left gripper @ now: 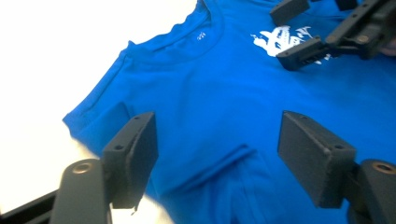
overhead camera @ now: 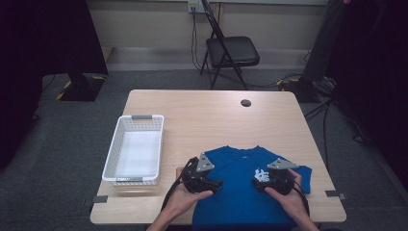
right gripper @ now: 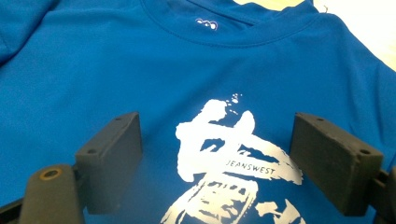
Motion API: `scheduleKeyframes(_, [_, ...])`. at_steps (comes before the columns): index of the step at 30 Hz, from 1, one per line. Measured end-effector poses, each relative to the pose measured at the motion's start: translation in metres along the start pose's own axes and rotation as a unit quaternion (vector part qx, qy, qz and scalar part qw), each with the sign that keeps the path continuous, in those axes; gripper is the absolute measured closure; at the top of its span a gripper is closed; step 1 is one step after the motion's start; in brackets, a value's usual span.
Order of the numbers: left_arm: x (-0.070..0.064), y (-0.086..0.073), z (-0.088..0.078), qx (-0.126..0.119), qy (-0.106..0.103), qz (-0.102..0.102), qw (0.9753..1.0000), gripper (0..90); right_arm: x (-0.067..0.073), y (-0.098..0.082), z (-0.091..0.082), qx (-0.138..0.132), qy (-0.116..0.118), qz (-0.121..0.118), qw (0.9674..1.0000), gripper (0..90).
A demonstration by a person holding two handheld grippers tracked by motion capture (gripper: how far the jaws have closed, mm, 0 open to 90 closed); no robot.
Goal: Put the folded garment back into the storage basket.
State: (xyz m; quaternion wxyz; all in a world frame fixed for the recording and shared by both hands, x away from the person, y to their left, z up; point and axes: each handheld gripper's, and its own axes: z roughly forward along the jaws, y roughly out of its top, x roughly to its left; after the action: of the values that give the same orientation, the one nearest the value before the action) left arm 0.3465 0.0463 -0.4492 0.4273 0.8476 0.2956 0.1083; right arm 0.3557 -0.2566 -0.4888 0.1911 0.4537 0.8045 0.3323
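Blue T-shirt (overhead camera: 243, 185) is laid flat at table (overhead camera: 202, 113) front edge, unfolded; L gripper (left gripper: 217, 154) & R gripper (right gripper: 215, 161) are held open above it, nothing gripped; basket (overhead camera: 118, 144) is seen empty, so folding/stowing is judged left.

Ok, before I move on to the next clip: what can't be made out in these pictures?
- High view: the blue T-shirt's hem runs past the bottom edge; the hands and both claws cover part of its front.
- High view: the small dark disc on the table is too small to identify.
- Right gripper view: the white print is cut off by the bottom edge.
- Left gripper view: the tabletop is glared white.
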Motion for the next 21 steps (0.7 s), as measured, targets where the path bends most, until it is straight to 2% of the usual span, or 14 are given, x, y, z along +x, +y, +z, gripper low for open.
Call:
scheduleKeyframes(2, [0.002, -0.005, -0.006, 0.006, -0.006, -0.007, 0.9999, 25.2, 0.0, 0.0, 0.0, -0.001, 0.0, -0.001, 1.0, 16.2])
scheduleKeyframes(3, [0.002, -0.008, -0.009, 0.01, -0.002, -0.009, 0.9999, 23.8, 0.0, 0.0, 0.0, -0.001, 0.001, -0.001, 1.0, 16.2])
scheduleKeyframes(6, [0.002, -0.016, -0.017, 0.028, 0.031, -0.012, 0.9991, 15.5, 0.0, -0.001, 0.0, -0.003, 0.002, -0.002, 1.0, 16.2])
scheduleKeyframes(9, [0.005, -0.025, -0.028, 0.025, 0.037, -0.007, 0.999, 19.9, -0.001, -0.001, 0.0, -0.005, 0.004, -0.004, 1.0, 16.1])
scheduleKeyframes(15, [0.017, -0.045, -0.04, 0.035, 0.048, -0.026, 0.9979, 17.8, -0.001, -0.002, 0.0, -0.007, 0.01, -0.009, 0.9999, 16.1])
scheduleKeyframes(18, [0.023, -0.054, -0.038, 0.05, 0.051, -0.037, 0.9968, 17.8, -0.002, -0.003, 0.0, -0.009, 0.014, -0.014, 0.9998, 16.1])
scheduleKeyframes(21, [0.021, -0.058, -0.031, 0.07, 0.045, -0.027, 0.9962, 17.9, -0.001, -0.003, 0.0, -0.009, 0.014, -0.013, 0.9998, 16.0])
